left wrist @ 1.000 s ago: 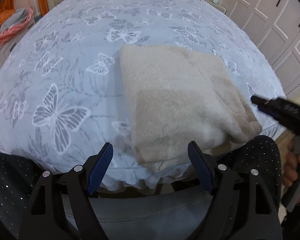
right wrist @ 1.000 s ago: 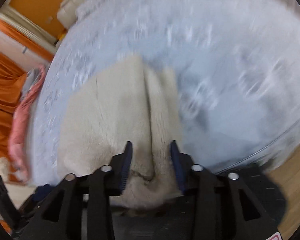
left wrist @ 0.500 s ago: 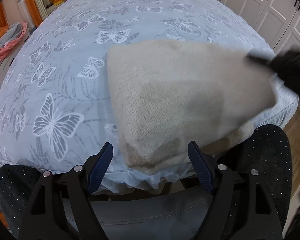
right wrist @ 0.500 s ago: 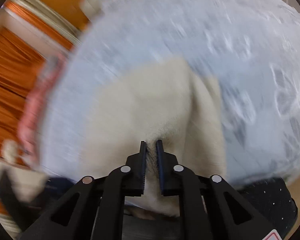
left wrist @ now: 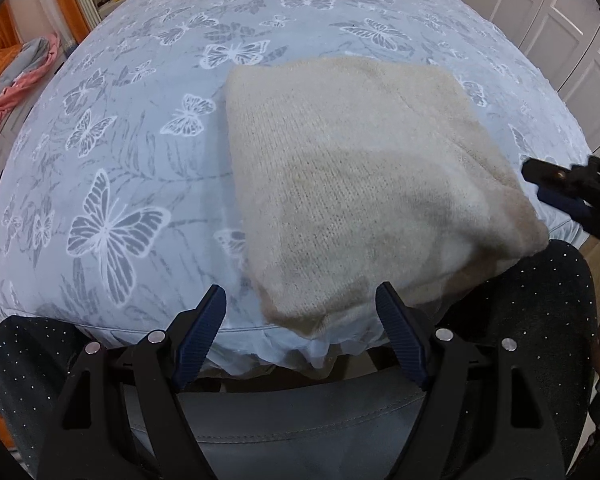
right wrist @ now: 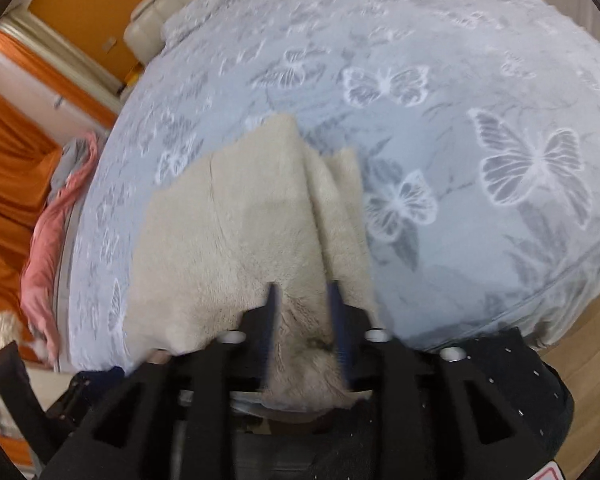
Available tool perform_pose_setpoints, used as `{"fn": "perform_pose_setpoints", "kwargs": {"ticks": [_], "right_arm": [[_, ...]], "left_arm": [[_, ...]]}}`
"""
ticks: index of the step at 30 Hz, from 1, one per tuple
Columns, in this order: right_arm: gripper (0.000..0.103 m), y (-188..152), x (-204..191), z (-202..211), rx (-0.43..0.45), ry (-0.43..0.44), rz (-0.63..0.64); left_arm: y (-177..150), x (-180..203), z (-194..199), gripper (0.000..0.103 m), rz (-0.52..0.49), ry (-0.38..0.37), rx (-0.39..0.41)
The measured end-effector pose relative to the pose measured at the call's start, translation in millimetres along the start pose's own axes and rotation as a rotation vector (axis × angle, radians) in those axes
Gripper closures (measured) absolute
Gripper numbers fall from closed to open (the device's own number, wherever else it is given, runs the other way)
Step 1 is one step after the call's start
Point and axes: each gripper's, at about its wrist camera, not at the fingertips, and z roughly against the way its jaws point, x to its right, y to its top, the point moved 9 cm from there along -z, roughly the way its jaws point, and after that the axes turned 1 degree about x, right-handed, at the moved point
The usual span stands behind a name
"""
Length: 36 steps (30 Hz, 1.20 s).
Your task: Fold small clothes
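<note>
A cream knitted garment [left wrist: 364, 184] lies folded into a rough square at the near edge of the blue butterfly-print bed [left wrist: 112, 168]. My left gripper [left wrist: 302, 312] is open and empty, just short of the garment's near corner. My right gripper [right wrist: 302, 300] is open, its jaws standing either side of the garment's [right wrist: 236, 240] near edge without pinching it. The right gripper also shows in the left wrist view [left wrist: 556, 188], just off the garment's right corner.
A pink and grey cloth [right wrist: 56, 216] hangs off the bed's far left side by orange curtains [right wrist: 4, 184]. White cupboard doors [left wrist: 560, 24] stand to the right. My dark speckled trousers [left wrist: 540, 300] are at the bed's near edge.
The right gripper closed on the garment's edge, lifted it half a second ago, then opened and let it drop flat. The left gripper stayed open in place.
</note>
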Motion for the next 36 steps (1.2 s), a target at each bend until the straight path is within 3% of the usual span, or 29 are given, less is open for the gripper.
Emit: {"fn": "perform_pose_setpoints", "kwargs": {"ticks": [1, 6, 7, 8, 10, 12, 15, 17, 19, 20, 22, 23, 26, 29, 32, 34, 36], "right_arm": [[0.046, -3.0, 1.4, 3.6, 0.003, -0.001, -0.007], [0.043, -23.7, 13.8, -20.9, -0.122, -0.019, -0.020], [0.047, -26.2, 11.9, -26.1, -0.134, -0.037, 0.007], [0.064, -26.1, 6.8, -29.6, -0.135, -0.053, 0.038], [0.083, -21.5, -7.1, -30.0, -0.126, -0.035, 0.076], [0.089, -7.4, -37.7, -16.5, -0.091, 0.060, 0.108], [0.096, 21.7, -84.6, 36.5, 0.010, 0.330, 0.066], [0.099, 34.2, -93.2, 70.1, 0.084, 0.398, 0.066], [0.099, 29.5, -77.2, 63.0, 0.067, 0.347, 0.071], [0.099, 21.1, -60.2, 46.8, 0.032, 0.271, 0.086], [0.099, -18.4, -2.9, -22.9, -0.177, -0.019, 0.112], [0.099, -36.0, 13.6, -41.6, -0.240, -0.054, 0.090], [0.098, -38.8, 8.6, -31.4, -0.200, 0.005, 0.042], [0.097, -16.4, -5.5, 2.6, -0.074, -0.033, 0.064], [0.097, 2.3, -29.2, 20.5, 0.010, -0.005, 0.126], [0.096, 6.1, -41.9, 11.0, -0.014, 0.014, 0.168], [0.096, -9.9, -45.6, -14.4, -0.092, -0.012, 0.230]], "left_arm": [[0.2, 0.0, 0.0, 0.027, 0.000, 0.002, 0.002], [-2.0, -3.4, -0.3, 0.026, 0.023, 0.006, -0.002], [-1.4, -4.1, 2.1, 0.026, 0.028, 0.003, 0.005], [0.0, -5.4, 5.8, 0.026, 0.033, 0.003, 0.017], [3.5, -8.6, 12.8, 0.026, 0.044, 0.002, 0.035], [7.4, -12.8, 21.6, 0.026, 0.061, -0.004, 0.052], [11.1, -17.6, 32.6, 0.024, 0.083, -0.017, 0.077], [11.1, -18.4, 33.6, 0.021, 0.084, -0.017, 0.082], [9.0, -17.4, 27.4, 0.021, 0.078, -0.007, 0.065], [8.3, -16.6, 24.7, 0.021, 0.078, -0.007, 0.057], [6.5, -14.0, 21.9, 0.021, 0.073, -0.009, 0.050], [6.6, -11.8, 22.1, 0.021, 0.062, -0.004, 0.052], [10.7, -5.4, 23.9, 0.021, 0.043, -0.001, 0.068], [19.3, -0.9, 22.4, 0.021, 0.044, -0.001, 0.075], [30.5, 4.8, 19.8, 0.021, 0.039, 0.005, 0.090], [35.1, 9.3, 14.2, 0.021, 0.027, 0.014, 0.088], [35.6, 12.4, 1.8, 0.021, 0.014, 0.032, 0.058]]}}
